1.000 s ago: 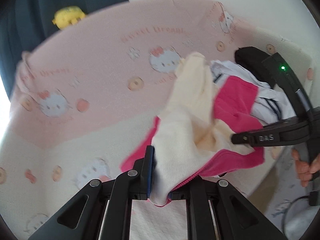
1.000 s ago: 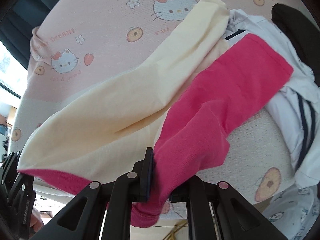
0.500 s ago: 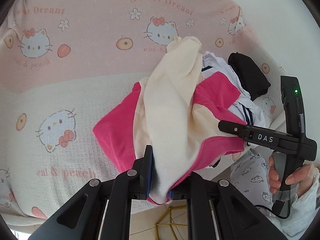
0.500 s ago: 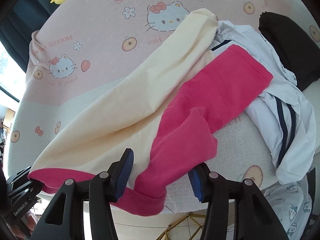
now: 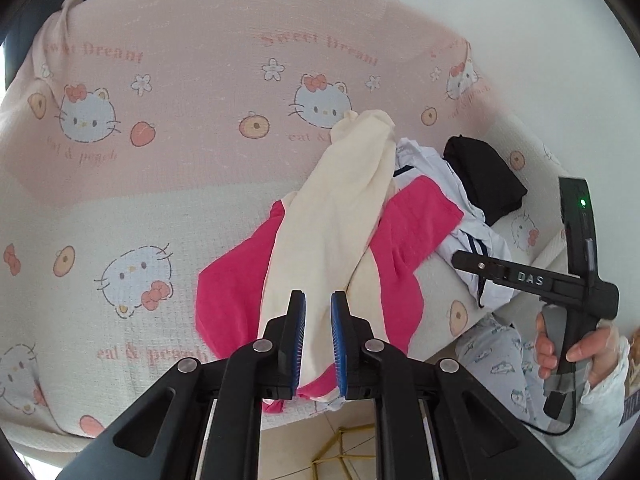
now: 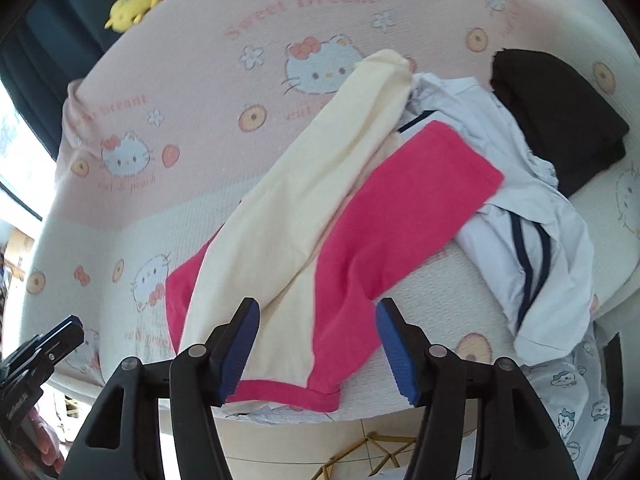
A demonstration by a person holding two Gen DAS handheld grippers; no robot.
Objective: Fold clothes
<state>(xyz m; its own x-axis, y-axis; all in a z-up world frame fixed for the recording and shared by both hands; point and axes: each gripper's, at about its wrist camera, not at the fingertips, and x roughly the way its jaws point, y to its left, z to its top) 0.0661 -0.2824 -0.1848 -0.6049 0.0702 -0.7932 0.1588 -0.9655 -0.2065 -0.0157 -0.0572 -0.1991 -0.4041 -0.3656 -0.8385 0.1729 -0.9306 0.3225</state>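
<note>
A cream and hot-pink garment (image 5: 328, 216) (image 6: 304, 208) lies spread on the sofa seat, its pink hem (image 6: 280, 394) at the front edge. One pink sleeve (image 6: 420, 184) reaches toward the back right. My left gripper (image 5: 318, 296) hovers over the hem with its jaws a thin slit apart and nothing pinched. In the right wrist view it (image 6: 74, 322) stands clear to the left of the cloth. My right gripper (image 6: 316, 304) hangs above the garment, its jaws opening, with no pad touching the cloth.
A cat-print cover (image 5: 160, 200) drapes the sofa. A white garment with navy stripes (image 6: 540, 240) and a folded black one (image 6: 560, 112) lie at the right. A yellow plush toy (image 6: 132, 0) sits behind the backrest. A person's hand (image 5: 572, 344) and pyjama-clad legs (image 5: 492, 360) are at the right.
The right gripper let go of the pink sleeve, opened wide and drew back. The left gripper rose and the garment came out of its jaws. The garment now rests on the seat.
</note>
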